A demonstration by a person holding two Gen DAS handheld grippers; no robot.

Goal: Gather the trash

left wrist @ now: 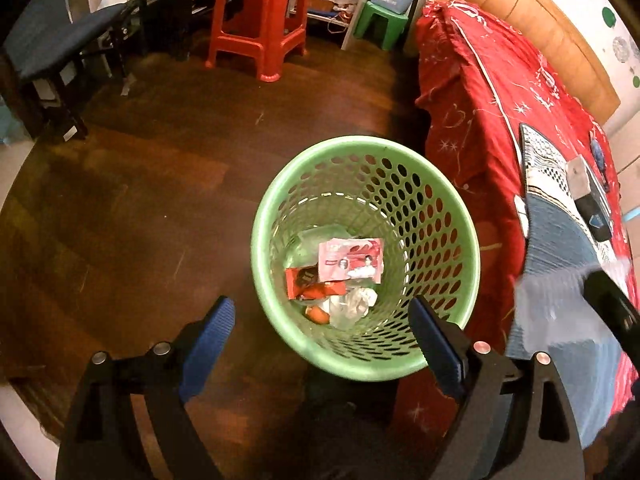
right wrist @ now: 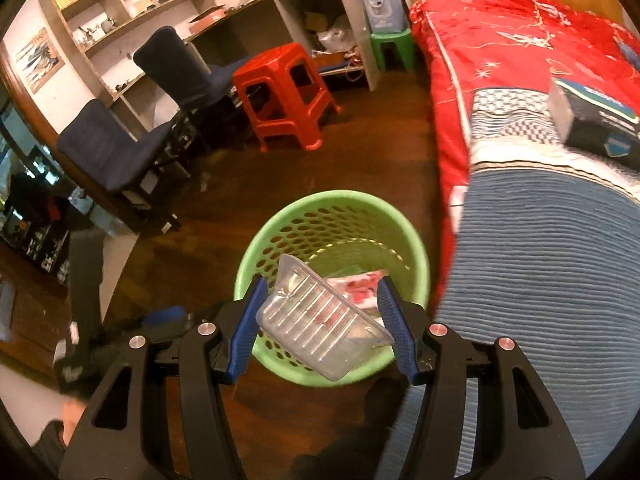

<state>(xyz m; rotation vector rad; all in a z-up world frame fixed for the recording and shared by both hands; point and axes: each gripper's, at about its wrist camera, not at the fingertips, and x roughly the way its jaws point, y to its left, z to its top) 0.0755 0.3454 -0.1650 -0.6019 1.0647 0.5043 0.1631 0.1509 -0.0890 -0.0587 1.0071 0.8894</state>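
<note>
Right tongs (right wrist: 320, 320) pinch the clear plastic tray (right wrist: 320, 320) over the near rim of the green basket (right wrist: 256, 256) — I'd ease farther in before letting go, so it lands among the wrappers (left wrist: 350, 264) — while my left tongs (left wrist: 320, 338) hang spread, empty.

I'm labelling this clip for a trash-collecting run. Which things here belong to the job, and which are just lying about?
Job:
- green basket
- wrappers in it
- clear plastic tray, between the right gripper's jaws above the basket
- left gripper, open over the basket

Lying about:
- red stool
- green stool
- dark chairs
- box on the red bedspread
</note>
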